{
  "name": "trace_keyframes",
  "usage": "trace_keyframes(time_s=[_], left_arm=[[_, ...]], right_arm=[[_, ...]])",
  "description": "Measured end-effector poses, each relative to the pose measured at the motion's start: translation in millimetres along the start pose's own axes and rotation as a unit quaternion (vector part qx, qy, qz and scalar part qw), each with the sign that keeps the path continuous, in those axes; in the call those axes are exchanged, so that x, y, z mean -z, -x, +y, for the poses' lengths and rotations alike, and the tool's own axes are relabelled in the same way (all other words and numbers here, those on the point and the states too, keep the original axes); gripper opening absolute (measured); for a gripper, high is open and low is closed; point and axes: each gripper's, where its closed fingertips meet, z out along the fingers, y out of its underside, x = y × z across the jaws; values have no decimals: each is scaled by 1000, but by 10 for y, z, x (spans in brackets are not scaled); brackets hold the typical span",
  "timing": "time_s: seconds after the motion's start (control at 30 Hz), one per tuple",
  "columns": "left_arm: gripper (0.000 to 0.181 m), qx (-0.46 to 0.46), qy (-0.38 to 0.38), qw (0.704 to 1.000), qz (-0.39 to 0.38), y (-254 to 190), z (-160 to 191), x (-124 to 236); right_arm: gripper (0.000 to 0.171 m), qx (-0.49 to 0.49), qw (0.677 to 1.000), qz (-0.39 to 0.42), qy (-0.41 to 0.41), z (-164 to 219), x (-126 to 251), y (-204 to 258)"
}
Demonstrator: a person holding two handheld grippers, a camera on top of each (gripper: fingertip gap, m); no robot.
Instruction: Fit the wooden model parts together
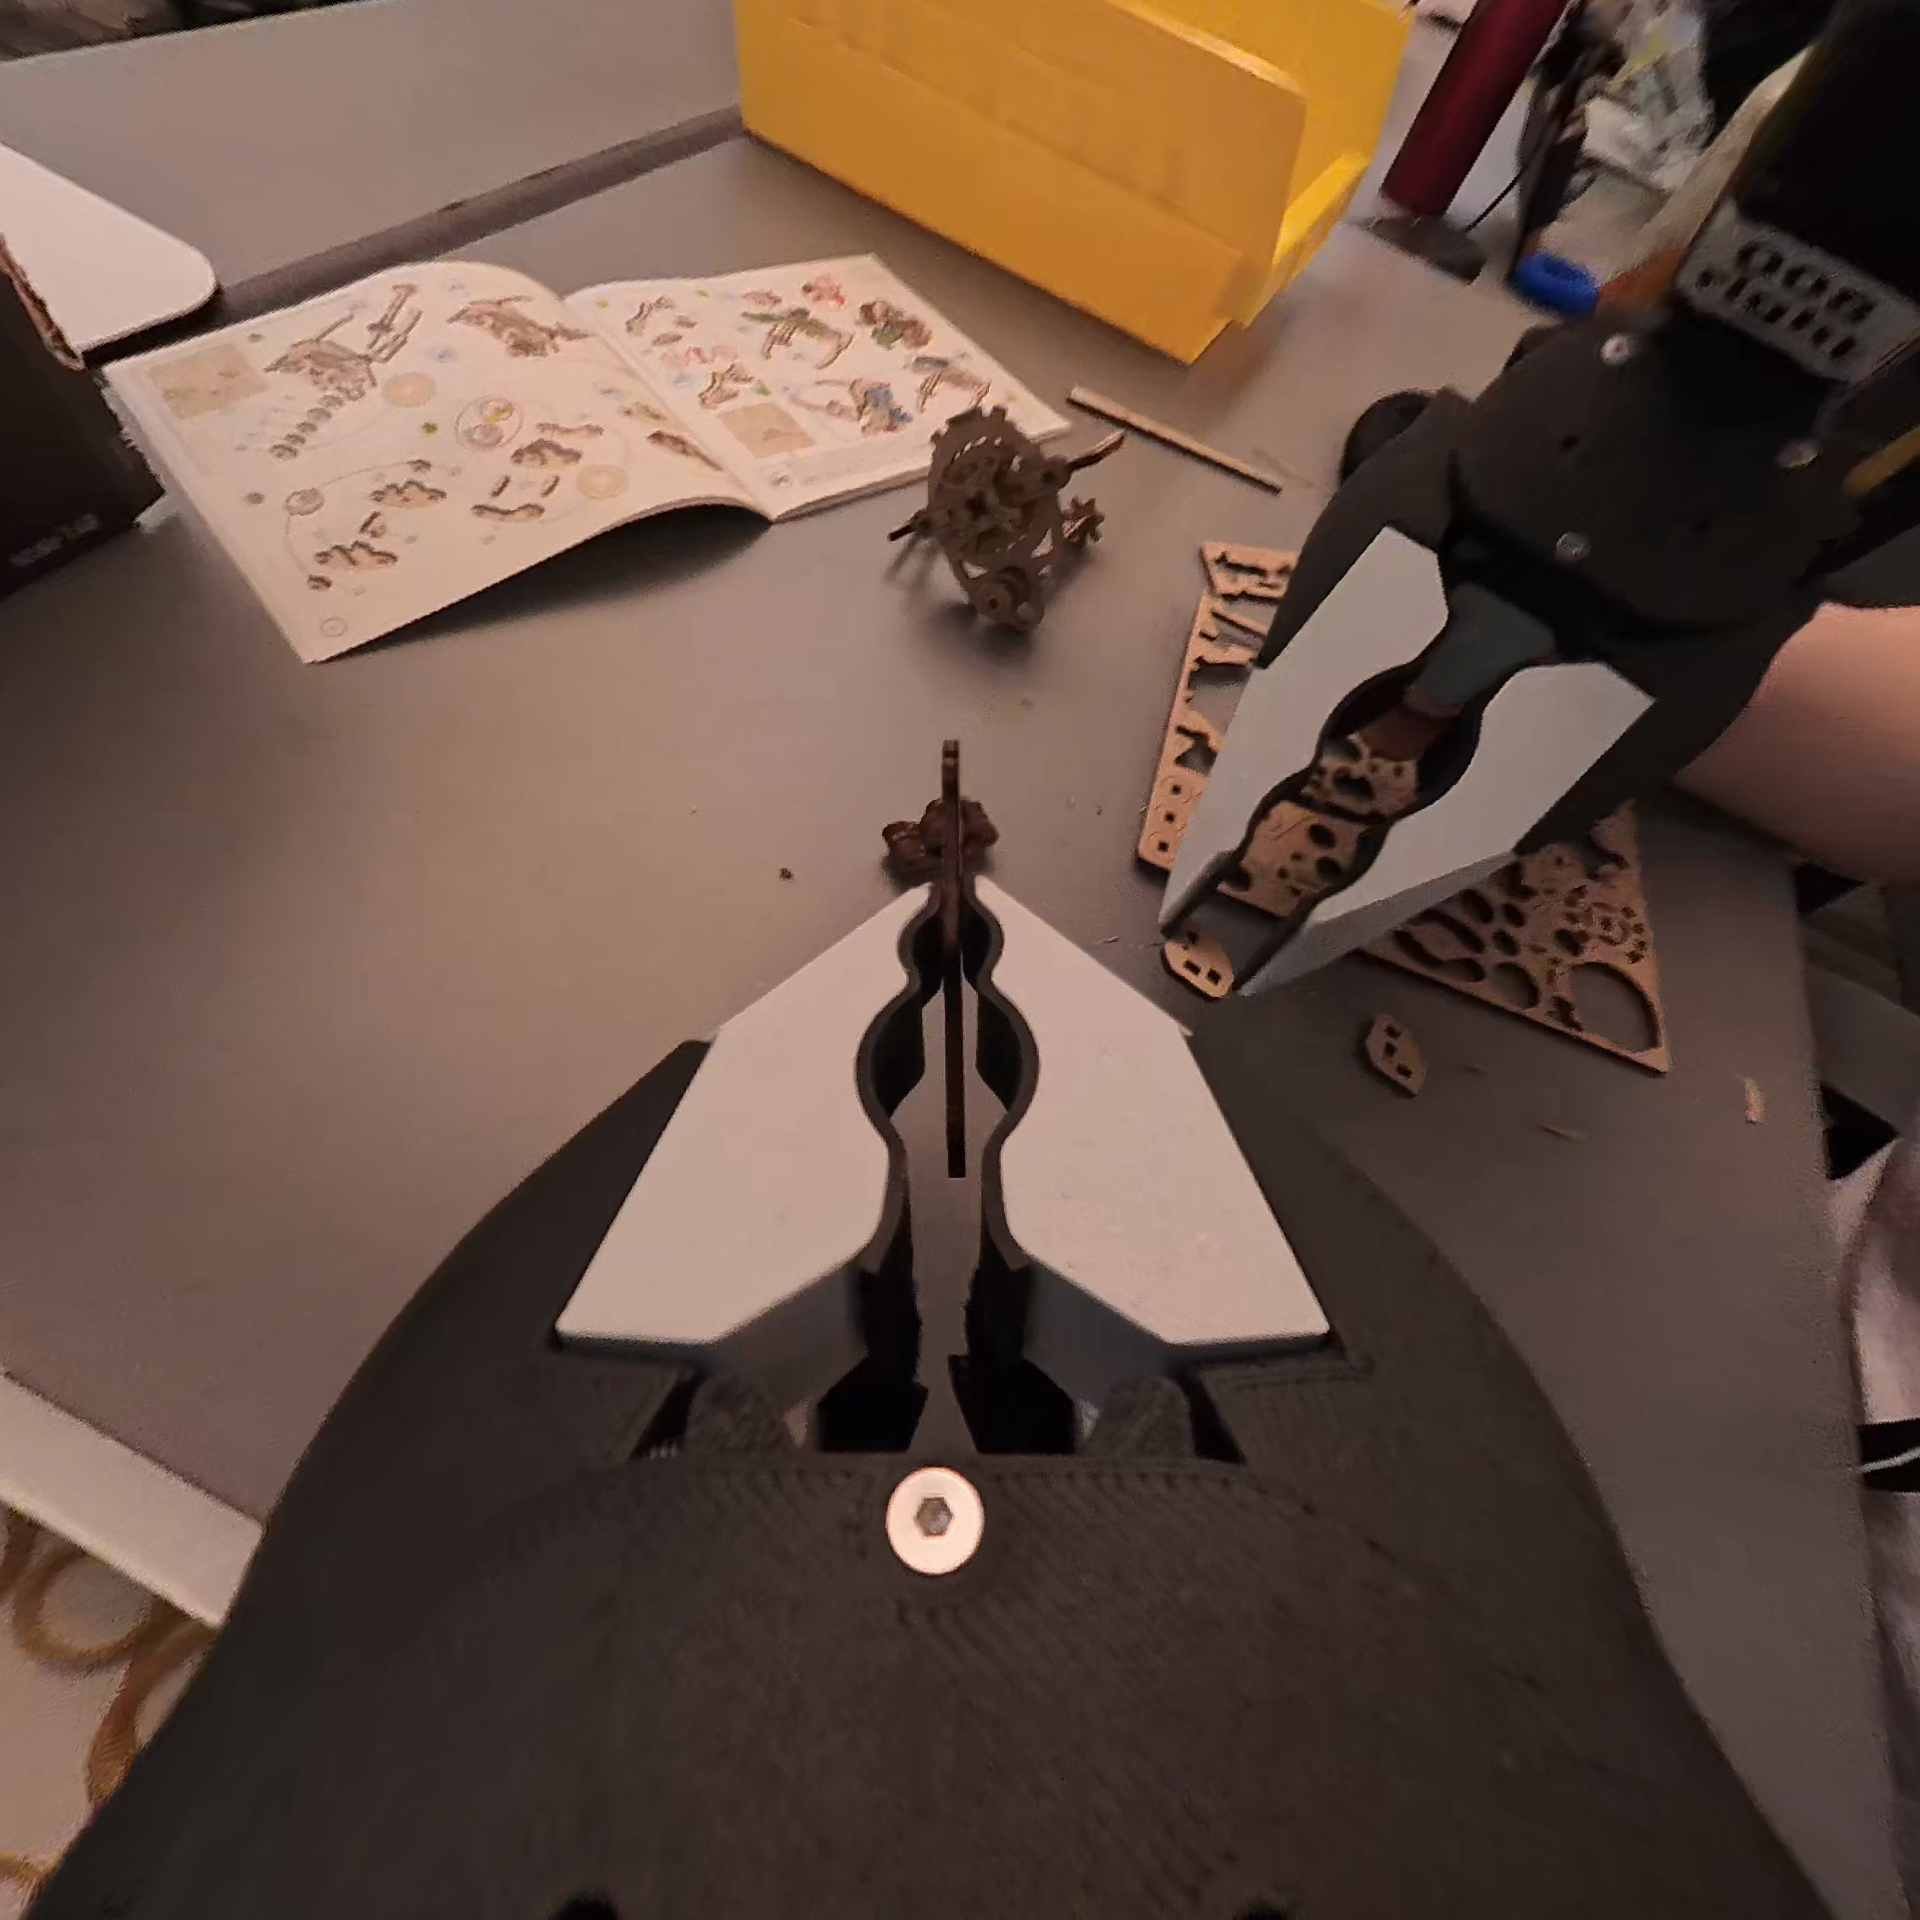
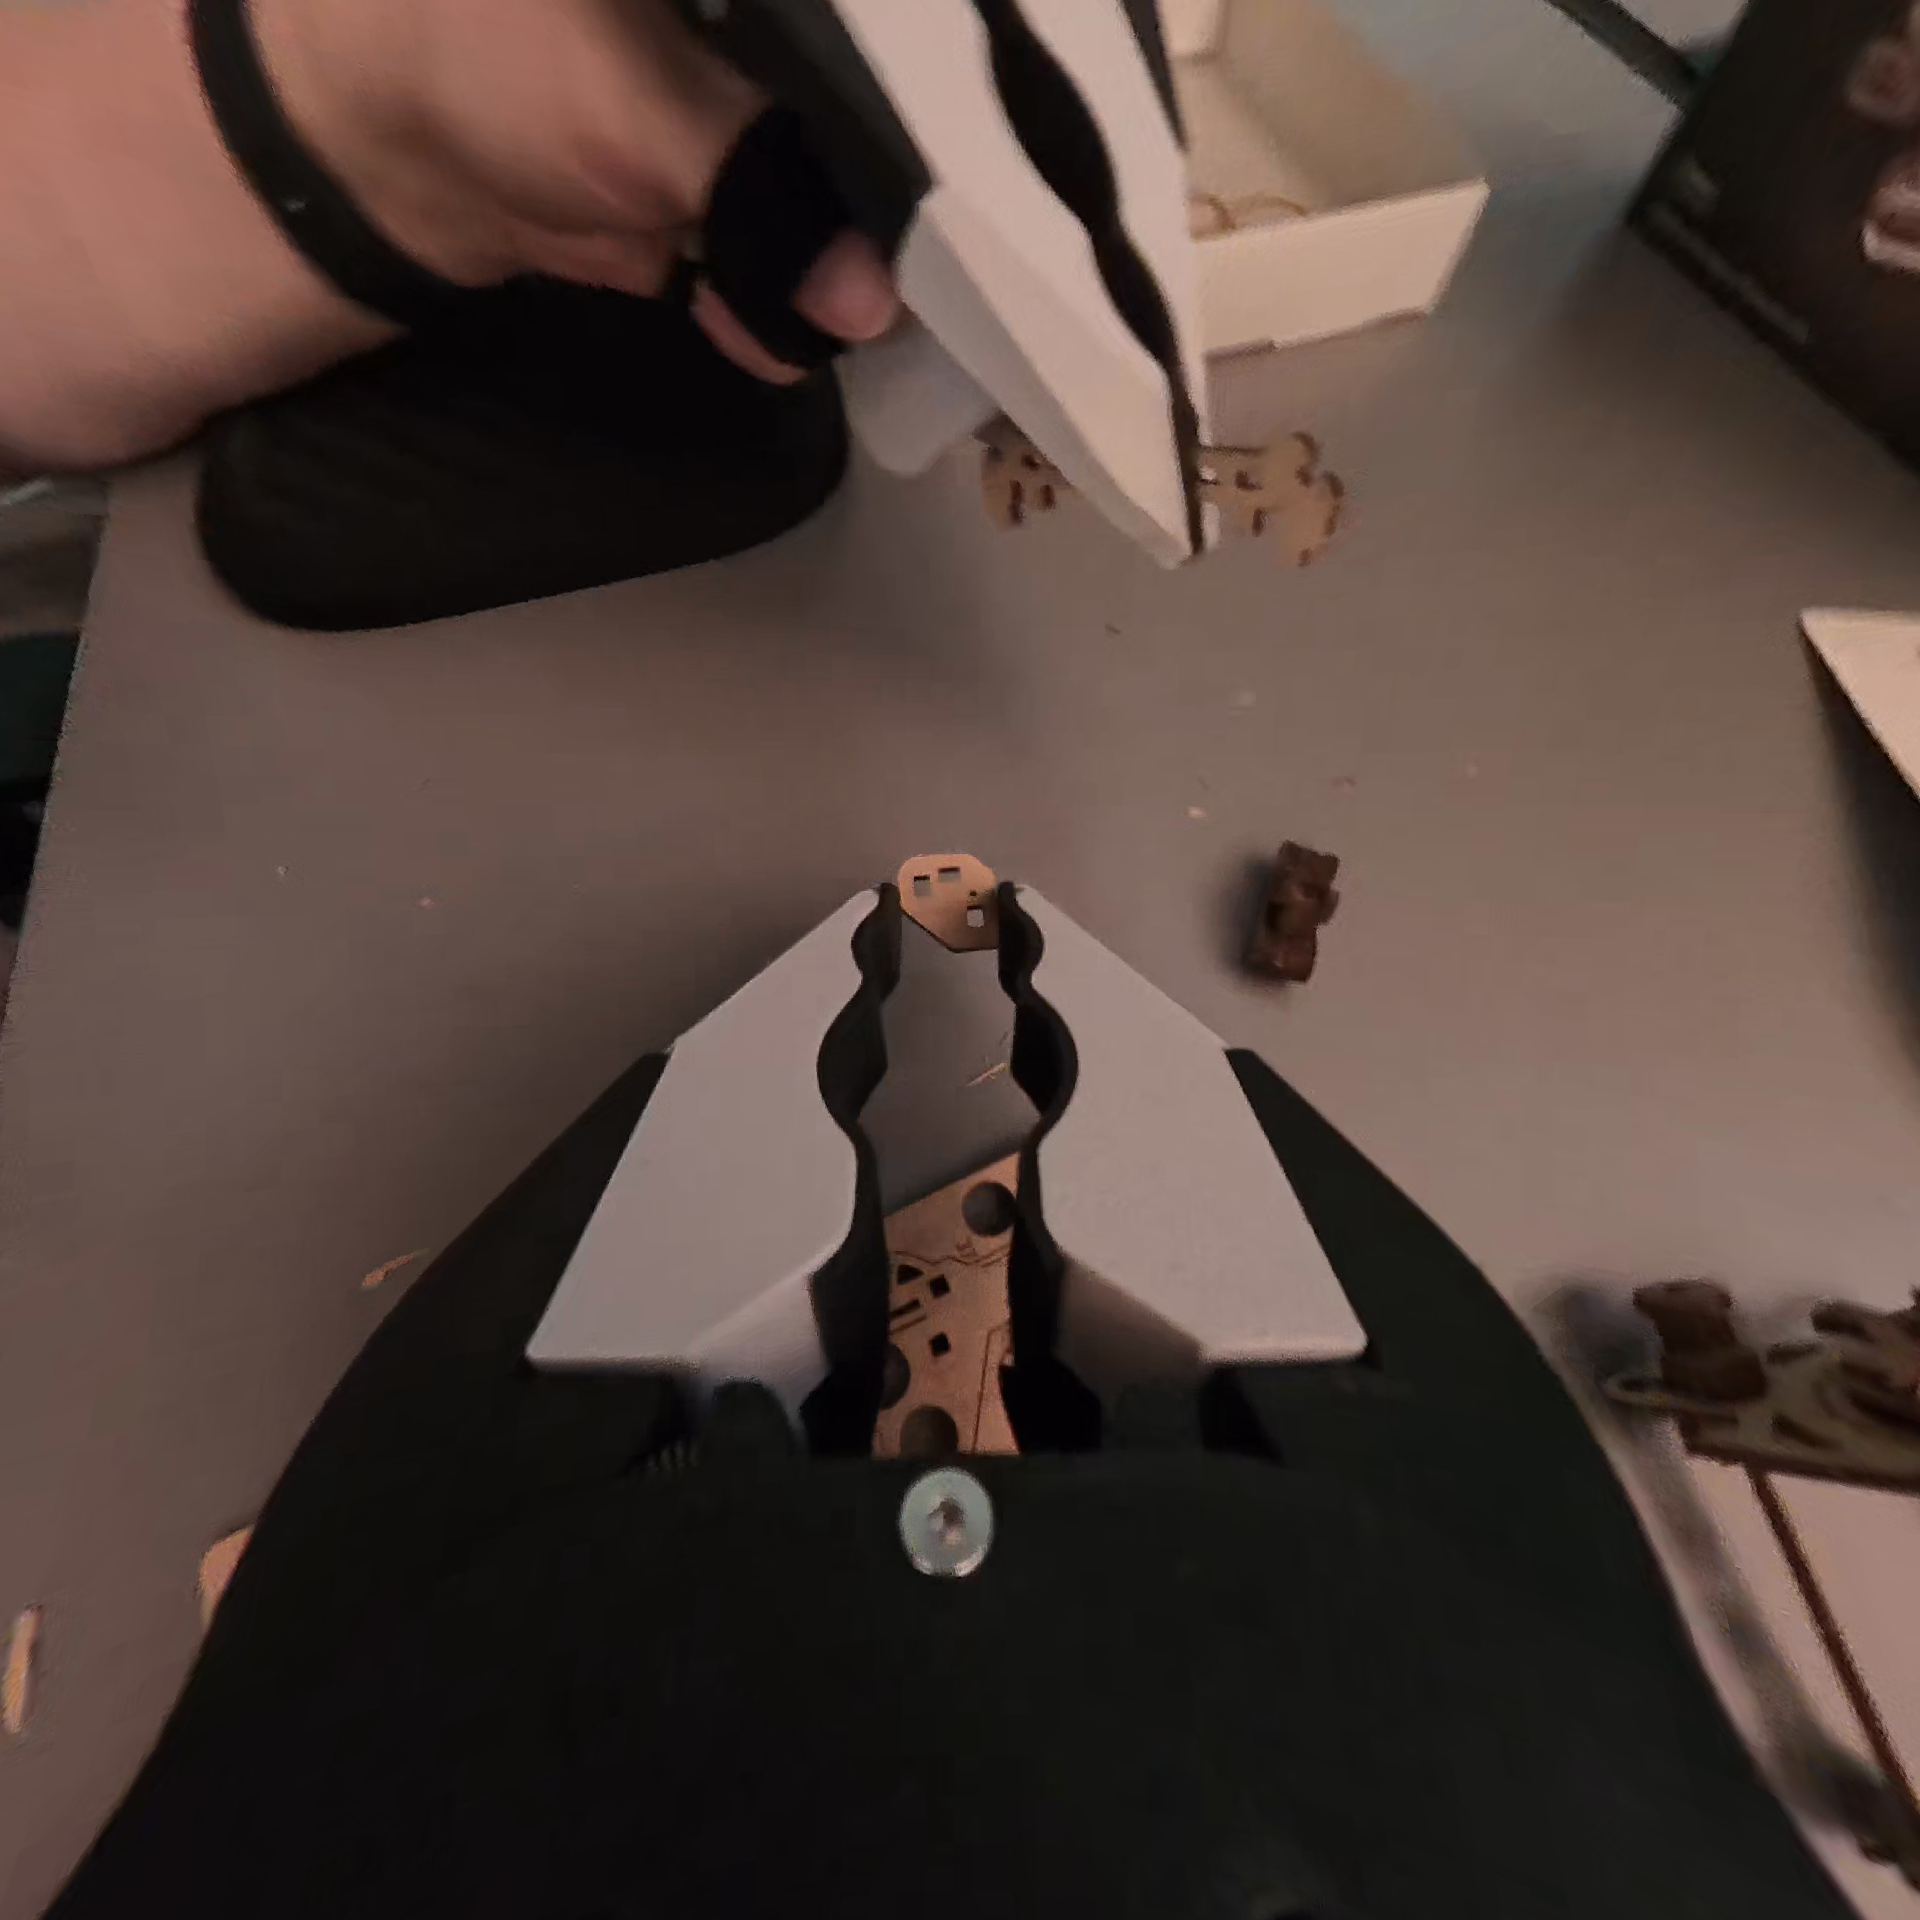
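My left gripper is shut on a thin dark flat wooden part, seen edge-on and sticking out past the tips. It also shows in the right wrist view, held above the table. A small dark wooden block lies just beyond it. My right gripper is down at the table, its tips closed on the edges of a small tan wooden piece with square holes. A finished gear assembly stands farther back.
A punched-out wooden sheet lies under my right gripper. An open instruction booklet, a yellow bin and a thin wooden stick lie behind. Loose tan pieces, a white box and a person's hand are near. Spacing between my two grippers at the tips: around 7 cm. From either gripper's tips it is about 7 cm to the small dark wooden block. Seen from the right wrist view as well.
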Motion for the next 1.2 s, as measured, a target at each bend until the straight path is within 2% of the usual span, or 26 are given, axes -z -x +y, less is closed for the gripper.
trace_keyframes(time_s=[0.1,0.5,1.2], left_arm=[[0,-21,23,999,-20,20,71,-34],[0,-26,31,999,-28,27,97,-44],[0,-25,35,999,-24,15,117,-65]], right_arm=[[17,-46,999,4,11,57,-56,-15],[17,-66,997,-4,40,178,-150,38],[24,-41,998,-25,40,205,-9,-16]])
